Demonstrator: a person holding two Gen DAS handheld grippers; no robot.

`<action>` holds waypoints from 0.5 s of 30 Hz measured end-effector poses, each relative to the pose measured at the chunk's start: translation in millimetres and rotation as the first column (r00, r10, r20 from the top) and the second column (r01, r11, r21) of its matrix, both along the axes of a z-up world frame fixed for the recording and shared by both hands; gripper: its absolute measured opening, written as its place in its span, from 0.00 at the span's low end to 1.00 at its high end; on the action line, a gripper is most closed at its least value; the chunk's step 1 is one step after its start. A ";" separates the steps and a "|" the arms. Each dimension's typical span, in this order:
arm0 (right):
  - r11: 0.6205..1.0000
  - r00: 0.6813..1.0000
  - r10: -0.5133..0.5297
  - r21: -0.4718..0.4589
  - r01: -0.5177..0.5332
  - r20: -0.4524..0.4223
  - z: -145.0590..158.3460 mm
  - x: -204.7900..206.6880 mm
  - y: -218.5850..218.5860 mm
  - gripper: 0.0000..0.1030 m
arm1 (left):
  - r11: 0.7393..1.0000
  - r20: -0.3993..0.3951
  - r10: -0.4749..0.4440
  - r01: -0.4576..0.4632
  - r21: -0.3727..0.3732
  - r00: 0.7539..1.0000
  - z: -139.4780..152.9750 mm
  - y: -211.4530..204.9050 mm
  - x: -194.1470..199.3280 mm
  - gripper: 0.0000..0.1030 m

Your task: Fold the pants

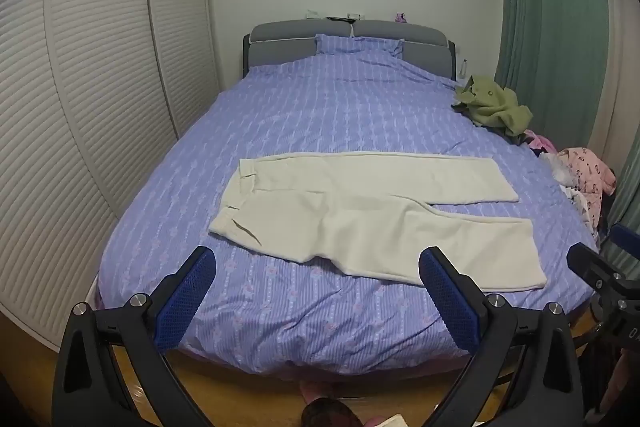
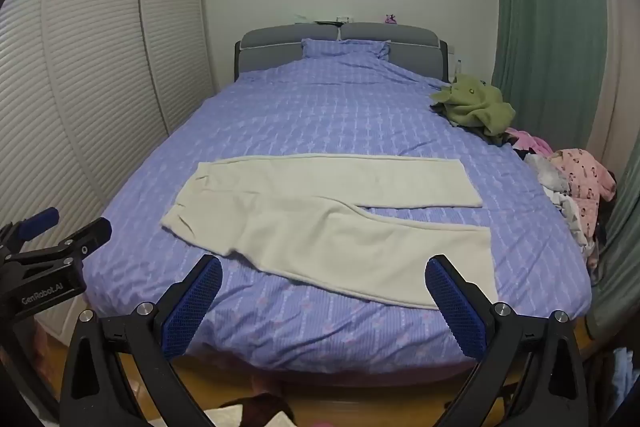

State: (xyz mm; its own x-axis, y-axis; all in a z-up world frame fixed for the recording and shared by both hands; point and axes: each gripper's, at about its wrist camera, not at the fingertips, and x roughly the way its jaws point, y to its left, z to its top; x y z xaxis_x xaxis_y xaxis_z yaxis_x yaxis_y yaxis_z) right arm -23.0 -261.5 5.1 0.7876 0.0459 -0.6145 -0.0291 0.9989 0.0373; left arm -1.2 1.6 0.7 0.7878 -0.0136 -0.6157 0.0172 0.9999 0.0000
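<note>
Cream pants lie flat on the purple bed, waistband to the left, both legs running right and slightly spread; they also show in the right wrist view. My left gripper is open and empty, held above the foot of the bed, short of the near leg. My right gripper is open and empty, near the hem end of the near leg. Each gripper shows at the edge of the other's view: the right gripper and the left gripper.
A green garment and a heap of pink and white clothes lie at the bed's right edge. Louvred wardrobe doors stand on the left, a green curtain on the right. Wooden floor is below.
</note>
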 end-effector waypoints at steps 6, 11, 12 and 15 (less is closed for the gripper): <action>1.000 1.000 -0.001 0.002 0.001 -0.006 -1.2 -1.2 0.7 1.00 | 1.000 0.032 -0.004 0.003 0.023 0.999 3.9 -2.2 -10.9 1.00; 1.000 1.000 -0.004 0.005 0.004 -0.009 -0.9 1.1 2.0 1.00 | 0.999 0.019 -0.033 0.033 0.021 0.999 6.6 -6.8 -6.8 1.00; 1.000 1.000 -0.003 0.005 0.004 -0.010 -1.5 1.4 2.8 1.00 | 0.999 0.018 -0.036 0.036 0.017 0.999 8.1 -7.4 -6.8 1.00; 1.000 1.000 -0.003 0.009 0.003 -0.007 -1.6 1.2 1.9 1.00 | 0.999 0.030 -0.040 0.040 0.010 0.999 11.1 -11.1 -10.1 1.00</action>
